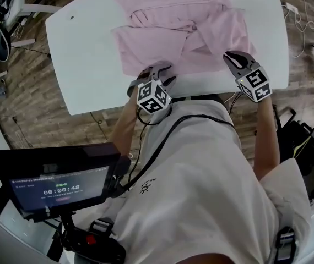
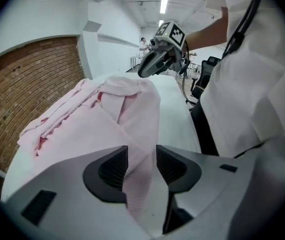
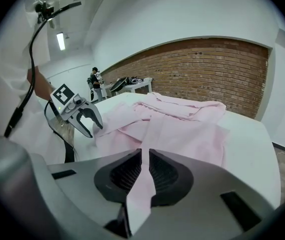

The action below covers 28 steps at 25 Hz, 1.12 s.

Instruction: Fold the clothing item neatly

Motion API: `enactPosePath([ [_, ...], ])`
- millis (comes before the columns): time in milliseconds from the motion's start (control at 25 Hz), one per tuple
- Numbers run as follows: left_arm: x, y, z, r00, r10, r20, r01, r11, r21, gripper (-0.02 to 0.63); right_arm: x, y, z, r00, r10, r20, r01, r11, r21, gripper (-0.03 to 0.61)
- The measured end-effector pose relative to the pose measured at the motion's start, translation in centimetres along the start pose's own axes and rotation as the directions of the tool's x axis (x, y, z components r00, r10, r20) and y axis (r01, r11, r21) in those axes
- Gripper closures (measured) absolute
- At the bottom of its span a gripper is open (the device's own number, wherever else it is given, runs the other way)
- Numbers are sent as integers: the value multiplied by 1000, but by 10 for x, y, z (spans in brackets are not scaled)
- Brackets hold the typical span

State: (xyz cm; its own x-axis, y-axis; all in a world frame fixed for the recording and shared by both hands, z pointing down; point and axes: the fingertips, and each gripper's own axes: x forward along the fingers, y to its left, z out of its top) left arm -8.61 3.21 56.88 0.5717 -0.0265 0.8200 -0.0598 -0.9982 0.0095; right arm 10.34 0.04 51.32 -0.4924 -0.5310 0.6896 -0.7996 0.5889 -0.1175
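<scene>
- Pink shirt (image 1: 184, 32) lies rumpled on the white bench (image 1: 85, 48), on its right half. The far part runs out of the top of head view.
- Shirt's near hem sits close to the near bench edge, right in front of me.
- Loose folds are bunched up across the middle of the shirt. A sleeve or flap is laid over toward the right.
- L gripper (image 1: 156, 75) is at the hem's near-left corner, pointing down at the cloth.
- L fingers (image 2: 113, 168) stand apart. A hem edge runs up through the gap, but I see no squeeze on it. R gripper view shows them spread too.
- R gripper (image 1: 237, 58) is at the near-right corner of the shirt, just inside the bench edge.
- R fingers (image 3: 127, 171) are nearly together, clamped on a thin layer of shirt that fills the slit between them.
- Both grippers are well apart, w/ the hem spanning between them.
- Screen (image 1: 58, 183) on the rig hangs near-left, below bench level. Wood floor (image 1: 30, 103) shows round the bench.
- Brick wall (image 3: 207, 69) is beyond the bench's far side.
</scene>
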Motion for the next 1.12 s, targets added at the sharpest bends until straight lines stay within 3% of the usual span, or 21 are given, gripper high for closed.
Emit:
enactPosePath([
  [200, 17, 2, -7, 998, -4, -69, 2, 999, -37, 457, -13, -18, -12, 1000, -12, 10, 12, 1000, 3, 546],
  [320, 12, 8, -5, 998, -45, -49, 39, 991, -125, 466, -13, -25, -12, 1000, -14, 11, 13, 1000, 13, 546],
  [440, 2, 13, 5, 999, -33, -25, 28, 984, -176, 480, -18, -29, -18, 1000, -14, 15, 13, 1000, 17, 546],
  [520, 2, 13, 9, 1000, -6, -26, 2, 985, -170, 586, -22, -31, -20, 1000, -12, 22, 12, 1000, 15, 546],
  [560, 3, 14, 9, 1000, 1, -31, -6, 987, -162, 597, -22, -31, -19, 1000, -9, 26, 8, 1000, 13, 546],
  [880, 6, 12, 9, 998, 2, -55, -9, 990, -139, 609, -10, -22, -8, 998, 60, 22, -59, 998, -29, 546],
  [1120, -11, 27, 18, 997, 70, -21, -72, 983, -167, 611, 4, -2, -7, 993, 114, -18, -115, 985, -128, 546],
])
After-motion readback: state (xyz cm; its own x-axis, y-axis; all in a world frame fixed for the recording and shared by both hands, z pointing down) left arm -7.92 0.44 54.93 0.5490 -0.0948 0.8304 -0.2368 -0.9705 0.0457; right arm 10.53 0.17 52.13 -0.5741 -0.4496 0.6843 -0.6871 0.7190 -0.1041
